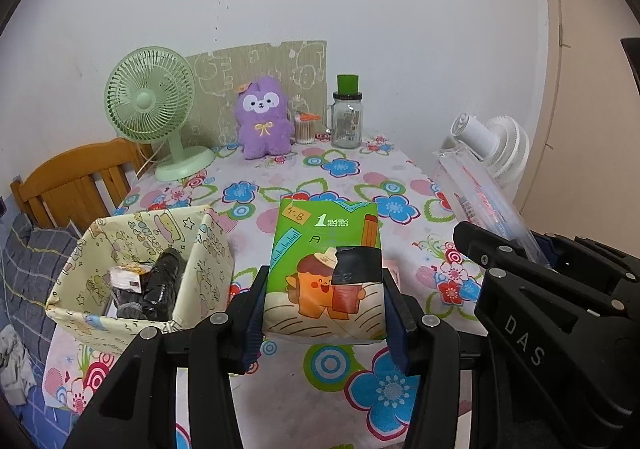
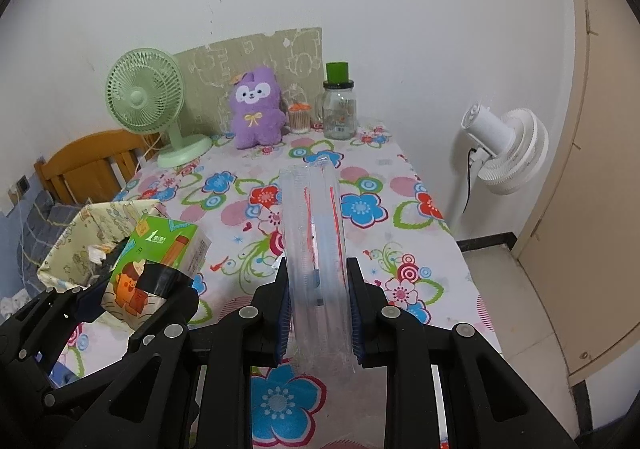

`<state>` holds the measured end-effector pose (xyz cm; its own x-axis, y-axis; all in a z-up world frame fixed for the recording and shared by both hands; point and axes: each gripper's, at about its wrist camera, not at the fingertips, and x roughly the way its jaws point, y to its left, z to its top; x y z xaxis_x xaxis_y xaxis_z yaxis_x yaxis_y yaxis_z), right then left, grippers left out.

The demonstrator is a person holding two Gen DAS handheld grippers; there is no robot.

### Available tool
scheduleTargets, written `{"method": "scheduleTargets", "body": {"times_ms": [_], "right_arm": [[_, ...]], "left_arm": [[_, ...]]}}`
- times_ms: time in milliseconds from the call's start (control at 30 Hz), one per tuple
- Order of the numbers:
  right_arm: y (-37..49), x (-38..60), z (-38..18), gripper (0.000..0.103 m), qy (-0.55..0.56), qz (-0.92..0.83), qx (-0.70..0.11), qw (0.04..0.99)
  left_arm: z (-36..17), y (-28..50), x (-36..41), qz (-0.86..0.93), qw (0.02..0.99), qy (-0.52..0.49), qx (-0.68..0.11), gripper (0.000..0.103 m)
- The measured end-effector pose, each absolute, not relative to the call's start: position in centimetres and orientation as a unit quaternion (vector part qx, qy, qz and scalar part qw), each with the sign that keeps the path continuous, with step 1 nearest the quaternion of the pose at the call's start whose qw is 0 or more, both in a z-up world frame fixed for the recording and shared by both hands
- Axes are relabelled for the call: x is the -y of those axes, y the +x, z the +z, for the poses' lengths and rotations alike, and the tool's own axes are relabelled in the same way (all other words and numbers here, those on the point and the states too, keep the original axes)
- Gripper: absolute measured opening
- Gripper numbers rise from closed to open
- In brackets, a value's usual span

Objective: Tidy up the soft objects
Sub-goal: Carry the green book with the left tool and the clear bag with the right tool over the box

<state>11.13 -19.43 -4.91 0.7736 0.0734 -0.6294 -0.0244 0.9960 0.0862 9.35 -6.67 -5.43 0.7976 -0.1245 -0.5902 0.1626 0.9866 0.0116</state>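
Above the near edge of the table (image 1: 352,177), the left gripper (image 1: 324,313) clamps a green tissue pack (image 1: 326,269) by its sides, holding it clear of the flowered cloth, just right of the box (image 1: 132,277). The pack stands face-up between the pads, squeezed only lightly, likely so the soft wrapper keeps its shape. The right gripper (image 2: 320,317) grasps a clear packet (image 2: 314,249) on edge, pads pressing its flat faces, so the limp plastic does not sag. Both are held off the table, probably bound for the box at the near left corner, which already holds dark bundles. A purple plush (image 1: 264,117) sits at the far edge.
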Motion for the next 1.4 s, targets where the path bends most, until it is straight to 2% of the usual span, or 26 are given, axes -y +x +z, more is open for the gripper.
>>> {"method": "scheduleTargets", "body": {"times_ms": [700,1400], "right_arm": [[8.9,18.2,-0.8,0.027,0.042,0.033,-0.299,0.953],[10.7,13.7,-1.0,0.027,0.03,0.064,-0.311,0.948]], "left_arm": [[-1.9,7.1,4.1,-0.069,0.959,0.023,-0.275,0.052],[-1.7,8.9,-0.6,-0.045,0.96,0.008,-0.277,0.052]]}}
